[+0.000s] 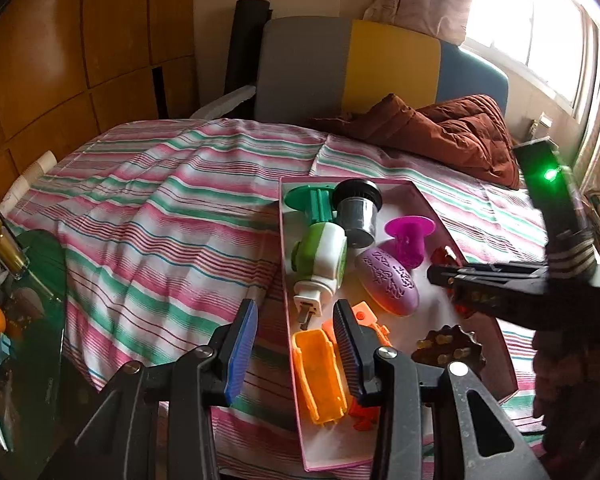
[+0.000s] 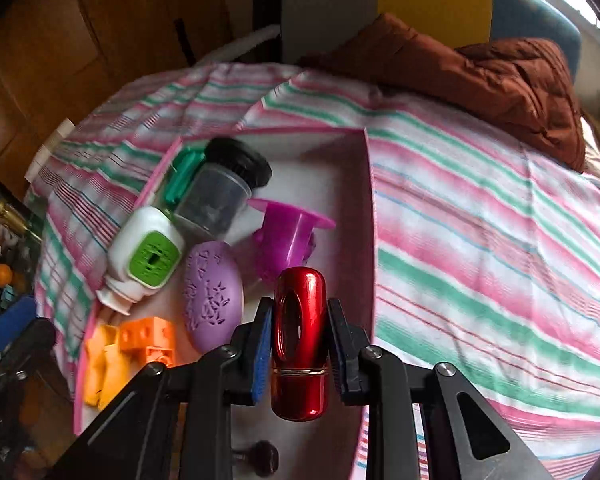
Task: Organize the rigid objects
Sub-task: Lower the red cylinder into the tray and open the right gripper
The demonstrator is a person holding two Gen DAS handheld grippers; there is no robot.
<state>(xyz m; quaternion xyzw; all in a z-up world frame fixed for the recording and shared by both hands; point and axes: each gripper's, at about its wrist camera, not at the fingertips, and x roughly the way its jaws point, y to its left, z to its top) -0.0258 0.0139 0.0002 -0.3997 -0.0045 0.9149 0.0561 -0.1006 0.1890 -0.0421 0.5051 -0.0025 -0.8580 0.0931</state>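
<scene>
A pink-rimmed tray [image 1: 286,260] lies on the bed and holds a green spool [image 1: 308,196], a clear jar with a black lid [image 1: 358,212], a white-and-green plug-in device [image 1: 322,258], a purple oval [image 1: 388,280], a magenta spool [image 1: 410,240] and orange blocks [image 1: 320,376]. My left gripper [image 1: 296,344] stands open over the tray's near left edge, its right finger above the orange blocks, the pads touching nothing. My right gripper [image 2: 300,320] is shut on a glossy red capsule [image 2: 300,340] above the tray [image 2: 370,220], near the purple oval [image 2: 212,296].
A brown studded piece [image 1: 448,346] lies in the tray's near right part. A striped sheet [image 1: 160,220] covers the bed, with a brown quilt [image 1: 452,136] at its head. A glass table [image 1: 40,280] with an orange and a bottle stands at the left, beside wooden cabinets.
</scene>
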